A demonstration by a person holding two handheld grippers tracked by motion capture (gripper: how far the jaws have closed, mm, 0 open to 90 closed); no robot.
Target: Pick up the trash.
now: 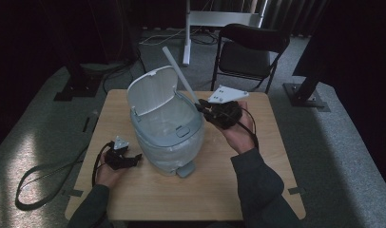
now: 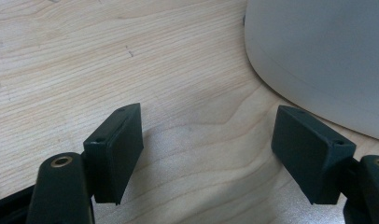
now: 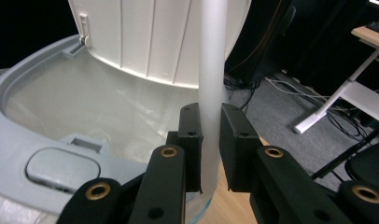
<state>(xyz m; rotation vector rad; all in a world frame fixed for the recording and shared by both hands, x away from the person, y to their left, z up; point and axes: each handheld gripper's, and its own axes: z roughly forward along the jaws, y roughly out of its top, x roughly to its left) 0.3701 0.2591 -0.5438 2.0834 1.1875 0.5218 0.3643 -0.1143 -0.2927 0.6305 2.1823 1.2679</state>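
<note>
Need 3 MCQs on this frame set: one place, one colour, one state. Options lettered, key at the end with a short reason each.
1. Where does the bin stand?
A. on the wooden table, between the two grippers
B. on the carpet beside the chair
C. on the chair seat

2. What colour is the rod in the right gripper?
A. black
B. white
C. red

3. How does the left gripper stand?
A. shut on the rod
B. shut on the bin's lid
C. open, with only table between its jaws

Key: 1 A, the high view shows the bin on the tabletop with a gripper at each side. 2 B, the right gripper view shows a pale white rod pinched between the black jaws. 3 C, the left gripper view shows the jaws wide apart over bare wood, the bin off to one side.
</note>
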